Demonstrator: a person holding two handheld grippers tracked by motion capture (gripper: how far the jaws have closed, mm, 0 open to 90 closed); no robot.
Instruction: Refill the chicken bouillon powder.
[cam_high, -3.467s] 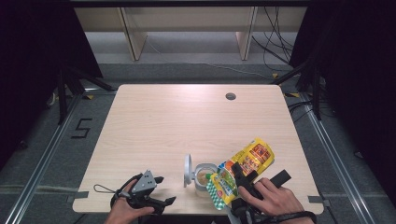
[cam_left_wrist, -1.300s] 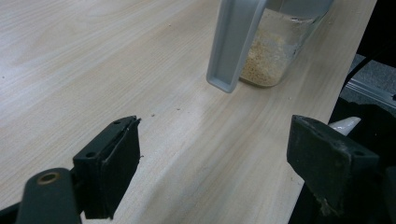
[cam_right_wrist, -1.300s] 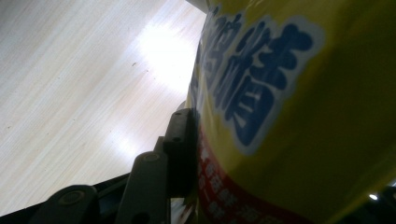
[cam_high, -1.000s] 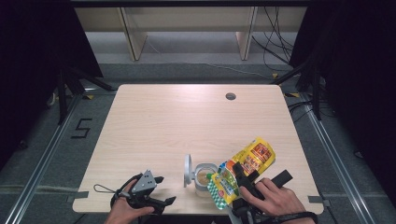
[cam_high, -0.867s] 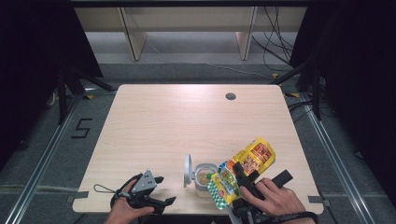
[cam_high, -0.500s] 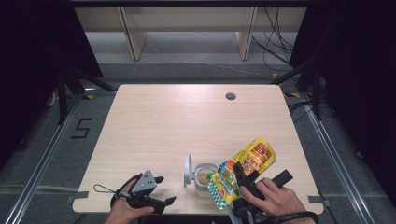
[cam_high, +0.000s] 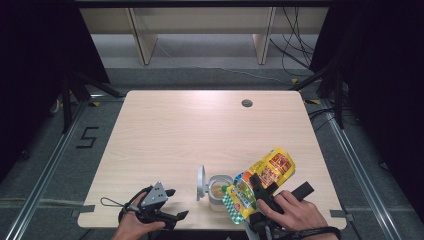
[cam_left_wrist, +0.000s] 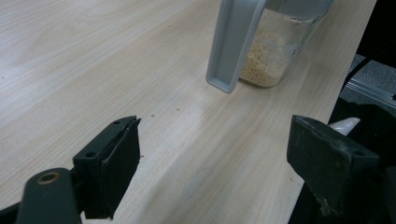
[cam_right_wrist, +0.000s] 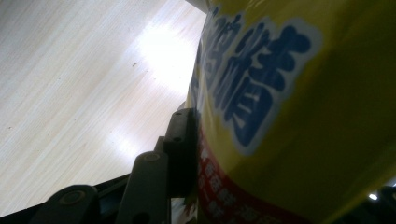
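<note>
Pale wooden table (cam_high: 165, 130), glossy yellow snack bag (cam_high: 260, 182) clamped in right gripper (cam_high: 260, 192), left gripper (cam_high: 167, 205) wide, empty.

My left claw (cam_high: 172, 204) at near-left table (cam_high: 165, 135) edge, jaws apart over bare wood, pointing right toward jar (cam_high: 218, 190). Jar stands near front edge, centre; its lid (cam_high: 201, 182) upright on jar's left side. Snack bag (cam_high: 260, 182) just right of jar, tilted over its mouth, between my right claw's (cam_high: 272, 192) jaws. Cable hole (cam_high: 247, 103) far back, right.
</note>
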